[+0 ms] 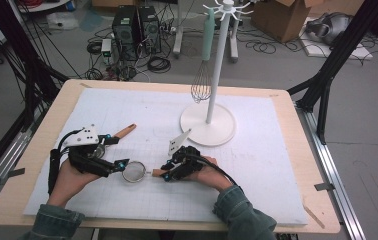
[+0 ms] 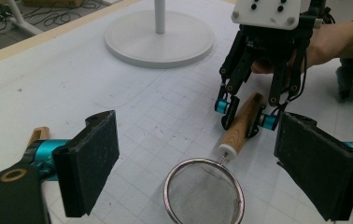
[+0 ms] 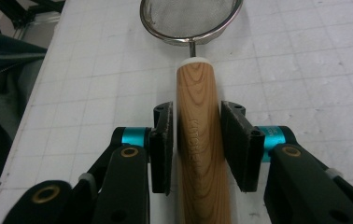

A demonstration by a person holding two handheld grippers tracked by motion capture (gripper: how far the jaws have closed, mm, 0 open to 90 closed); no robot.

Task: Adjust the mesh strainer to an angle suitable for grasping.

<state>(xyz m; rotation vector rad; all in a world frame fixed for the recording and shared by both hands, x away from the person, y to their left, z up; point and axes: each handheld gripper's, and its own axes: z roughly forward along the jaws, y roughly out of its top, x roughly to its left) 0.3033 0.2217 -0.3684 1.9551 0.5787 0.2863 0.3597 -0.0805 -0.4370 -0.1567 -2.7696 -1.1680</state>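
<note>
I see bare white mat (image 1: 277,150) around both hands, table edge (image 1: 322,210) near. The strainer (image 2: 204,195) lies between my grippers: left gripper (image 2: 198,168) spread wide over its bowl, right gripper (image 3: 198,149) straddling the wooden handle (image 3: 201,140), pads slightly apart.

- A pale wooden table (image 1: 311,150) with rounded corners carries everything.
- A white gridded foam mat (image 1: 257,165) covers most of its top.
- On the mat stands the round white base of a white hook stand (image 1: 208,125).
- A small round metal mesh strainer with a wooden handle (image 1: 136,171) lies flat on the mat.
- A second wooden handle (image 1: 125,131) lies on the mat, left of the stand.
</note>
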